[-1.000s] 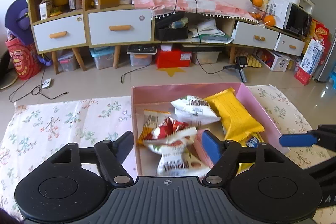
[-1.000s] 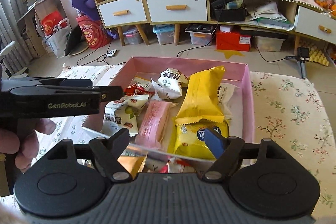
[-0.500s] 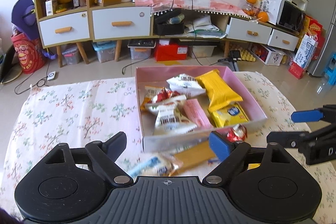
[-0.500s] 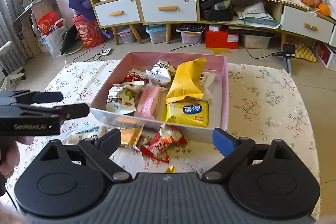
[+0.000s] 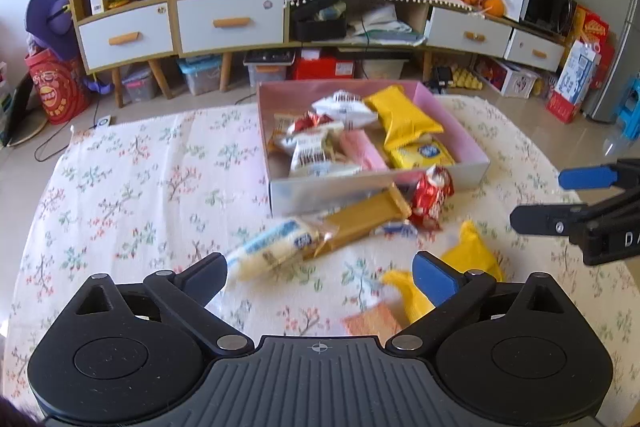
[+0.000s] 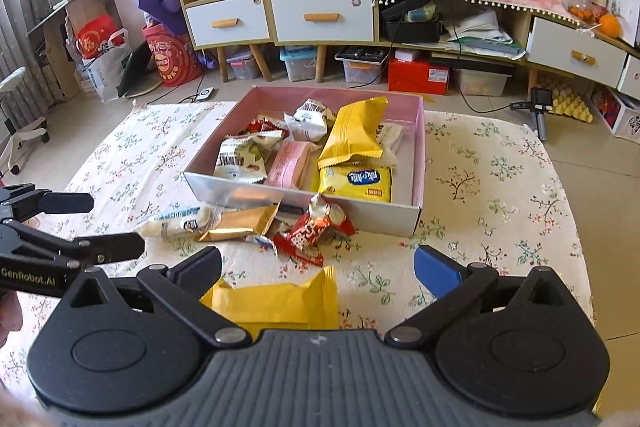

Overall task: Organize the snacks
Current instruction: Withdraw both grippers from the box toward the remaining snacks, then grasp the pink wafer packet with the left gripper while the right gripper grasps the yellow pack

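Both tools angle down over the floral surface (image 6: 500, 195), side by side and near its front edge. The left tool (image 5: 320, 271) has just been opening and stands wide, nothing between its fingers. Same for the right tool (image 6: 318, 265), empty. Loose snacks (image 6: 312, 227) lie just before the pink box (image 6: 420, 147), itself holding more packets.
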Action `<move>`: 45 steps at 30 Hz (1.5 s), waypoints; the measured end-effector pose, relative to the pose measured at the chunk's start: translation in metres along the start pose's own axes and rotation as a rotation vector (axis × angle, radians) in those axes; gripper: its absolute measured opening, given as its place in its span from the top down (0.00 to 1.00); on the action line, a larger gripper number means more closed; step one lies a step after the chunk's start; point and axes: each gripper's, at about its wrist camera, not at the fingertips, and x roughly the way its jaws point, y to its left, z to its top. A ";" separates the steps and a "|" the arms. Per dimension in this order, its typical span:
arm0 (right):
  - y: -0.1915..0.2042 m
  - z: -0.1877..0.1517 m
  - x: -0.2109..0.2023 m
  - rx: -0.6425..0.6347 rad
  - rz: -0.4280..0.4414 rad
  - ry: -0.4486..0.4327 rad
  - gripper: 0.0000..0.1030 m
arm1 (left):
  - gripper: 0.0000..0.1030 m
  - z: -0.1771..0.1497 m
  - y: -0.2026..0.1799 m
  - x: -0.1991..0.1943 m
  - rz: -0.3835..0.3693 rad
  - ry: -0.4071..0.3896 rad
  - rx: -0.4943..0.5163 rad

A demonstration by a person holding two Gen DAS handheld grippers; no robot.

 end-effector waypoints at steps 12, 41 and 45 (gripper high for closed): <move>0.016 -0.034 0.005 -0.136 -0.001 -0.016 0.00 | 0.02 -0.034 0.003 -0.001 -0.025 0.030 0.122; 0.041 -0.059 0.028 -0.653 0.068 -0.039 0.00 | 0.08 -0.060 -0.022 0.040 -0.165 0.042 0.413; 0.049 -0.059 0.038 -0.719 0.085 -0.014 0.02 | 0.19 -0.053 -0.024 0.045 -0.187 0.050 0.410</move>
